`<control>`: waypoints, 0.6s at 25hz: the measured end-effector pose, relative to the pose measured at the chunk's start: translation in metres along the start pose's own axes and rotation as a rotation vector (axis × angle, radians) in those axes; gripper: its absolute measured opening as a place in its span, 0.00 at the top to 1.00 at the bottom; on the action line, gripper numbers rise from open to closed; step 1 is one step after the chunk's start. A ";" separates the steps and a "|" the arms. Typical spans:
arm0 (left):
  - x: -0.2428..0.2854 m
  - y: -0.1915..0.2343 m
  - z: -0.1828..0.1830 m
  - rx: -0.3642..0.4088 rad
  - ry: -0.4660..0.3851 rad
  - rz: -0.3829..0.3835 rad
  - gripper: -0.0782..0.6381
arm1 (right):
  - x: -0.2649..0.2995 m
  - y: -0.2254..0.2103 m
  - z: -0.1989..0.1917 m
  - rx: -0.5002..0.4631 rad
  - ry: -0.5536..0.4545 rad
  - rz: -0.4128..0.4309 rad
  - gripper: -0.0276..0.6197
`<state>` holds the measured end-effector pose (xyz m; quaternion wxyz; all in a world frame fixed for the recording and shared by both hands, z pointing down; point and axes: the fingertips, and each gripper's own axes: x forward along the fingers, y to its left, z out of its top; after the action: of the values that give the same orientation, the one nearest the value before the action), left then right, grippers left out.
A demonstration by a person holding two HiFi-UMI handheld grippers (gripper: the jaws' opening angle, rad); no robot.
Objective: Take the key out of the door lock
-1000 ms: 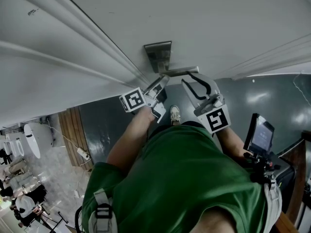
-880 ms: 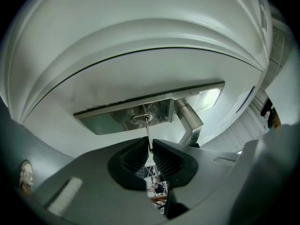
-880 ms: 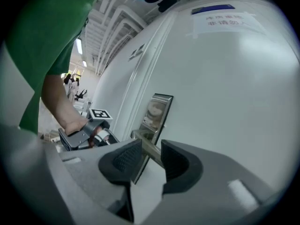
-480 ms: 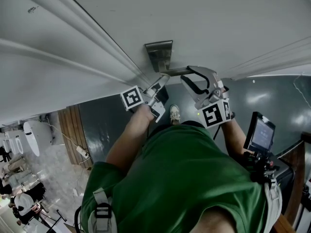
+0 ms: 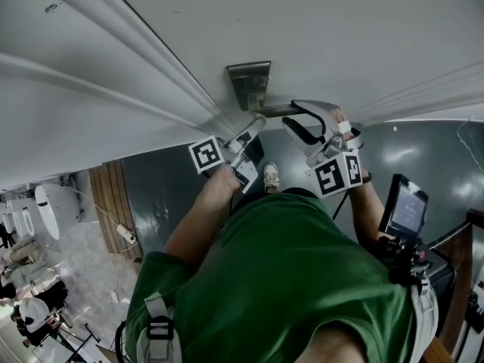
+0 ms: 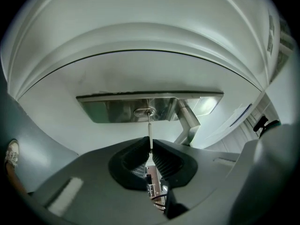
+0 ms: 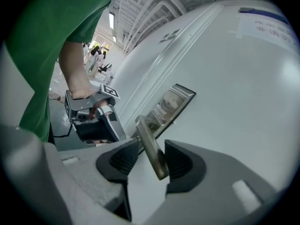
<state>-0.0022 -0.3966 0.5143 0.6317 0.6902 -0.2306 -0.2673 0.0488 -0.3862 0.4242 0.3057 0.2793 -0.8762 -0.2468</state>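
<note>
The thin key (image 6: 150, 130) sticks out of the keyhole (image 6: 146, 111) in the steel lock plate (image 6: 112, 109) on the white door. My left gripper (image 6: 150, 146) is shut on the key's near end; its jaws have just closed a little tighter. In the head view the left gripper (image 5: 255, 124) points at the door below the lock plate (image 5: 248, 82). My right gripper (image 7: 152, 146) stands open around the door handle (image 7: 149, 142); its jaws have just been opening, with the lever between them. In the head view the right gripper (image 5: 300, 116) sits at the handle (image 5: 274, 111).
The white door (image 5: 340, 36) fills the top of the head view. The person's green shirt (image 5: 280, 278) covers the bottom. A small screen on a stand (image 5: 404, 210) is at the right. A wooden panel (image 5: 113, 203) and distant people are at the left.
The right gripper has rolled, so its marker cube faces differently, and its jaws have spread apart around the handle. The left gripper has stayed on the key.
</note>
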 end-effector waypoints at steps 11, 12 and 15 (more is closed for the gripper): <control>-0.014 0.003 -0.018 0.037 0.022 -0.003 0.85 | 0.000 -0.001 0.001 0.010 -0.008 -0.002 0.70; -0.015 0.002 -0.020 0.036 0.023 -0.004 0.85 | 0.000 -0.001 0.001 0.010 -0.008 -0.002 0.70; -0.018 0.002 -0.022 0.034 0.025 -0.002 0.85 | 0.000 0.000 0.002 0.012 -0.009 -0.002 0.70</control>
<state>-0.0010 -0.3679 0.5188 0.6226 0.7042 -0.2266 -0.2554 0.0476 -0.3862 0.4226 0.2998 0.2811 -0.8786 -0.2431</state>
